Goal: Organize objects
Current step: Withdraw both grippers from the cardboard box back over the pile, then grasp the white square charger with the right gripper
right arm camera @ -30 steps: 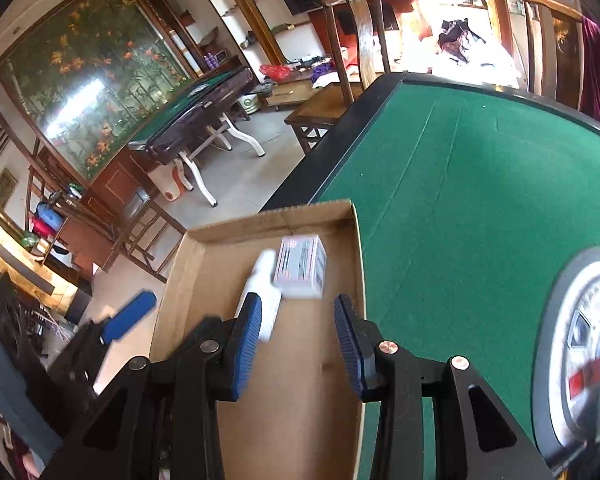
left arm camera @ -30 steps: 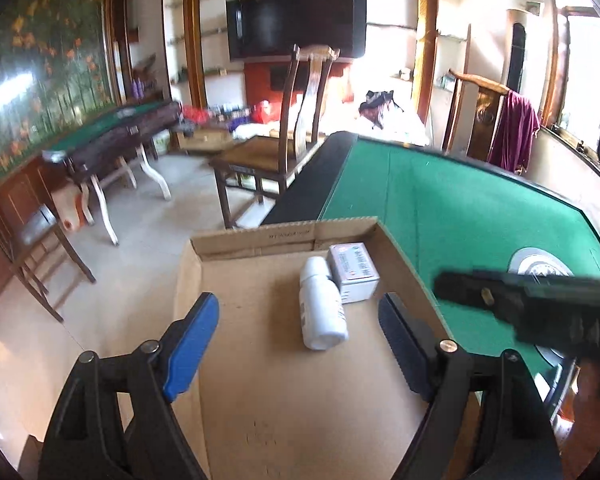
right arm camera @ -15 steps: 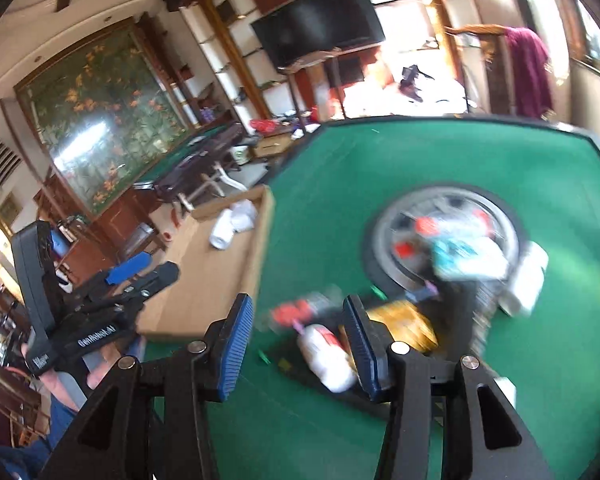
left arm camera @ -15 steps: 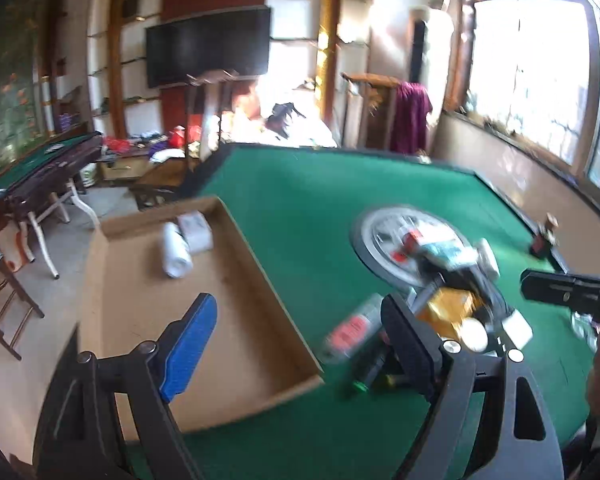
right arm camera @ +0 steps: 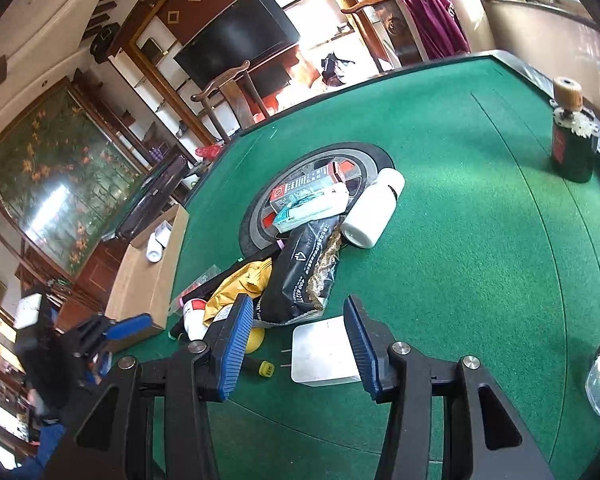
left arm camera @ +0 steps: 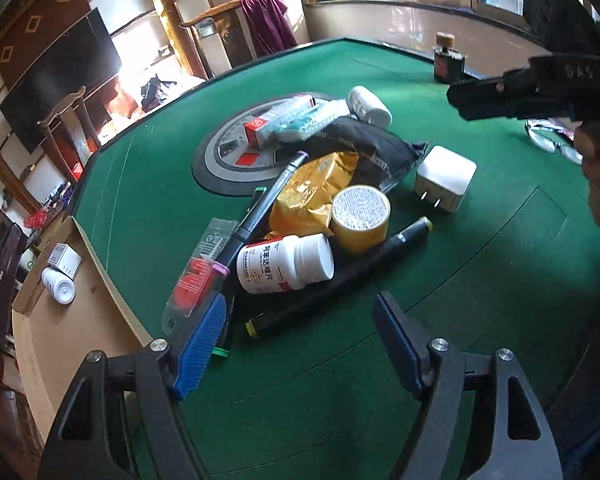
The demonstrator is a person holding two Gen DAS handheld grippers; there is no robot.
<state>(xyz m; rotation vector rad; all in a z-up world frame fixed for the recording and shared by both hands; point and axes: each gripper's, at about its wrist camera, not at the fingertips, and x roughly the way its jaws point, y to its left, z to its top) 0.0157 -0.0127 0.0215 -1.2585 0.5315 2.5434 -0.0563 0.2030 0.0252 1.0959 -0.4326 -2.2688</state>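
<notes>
The bench (left arm camera: 380, 352) is covered in matt green felt with a fine nap. At its left edge sits a box (left arm camera: 60, 344) of plain brown cardboard, dull and smooth. The pill bottle (left arm camera: 284, 264) is glossy white plastic with a paper label; the charger (left arm camera: 446, 176) beside the pile is smooth white plastic. A yellow pouch (left arm camera: 320, 184) looks crinkled and shiny, the black bag (right arm camera: 304, 276) matt plastic. The left hand-held gripper (left arm camera: 300, 340) has black plastic arms, ribbed blue pads (left arm camera: 200, 340) and bright metal screws.
</notes>
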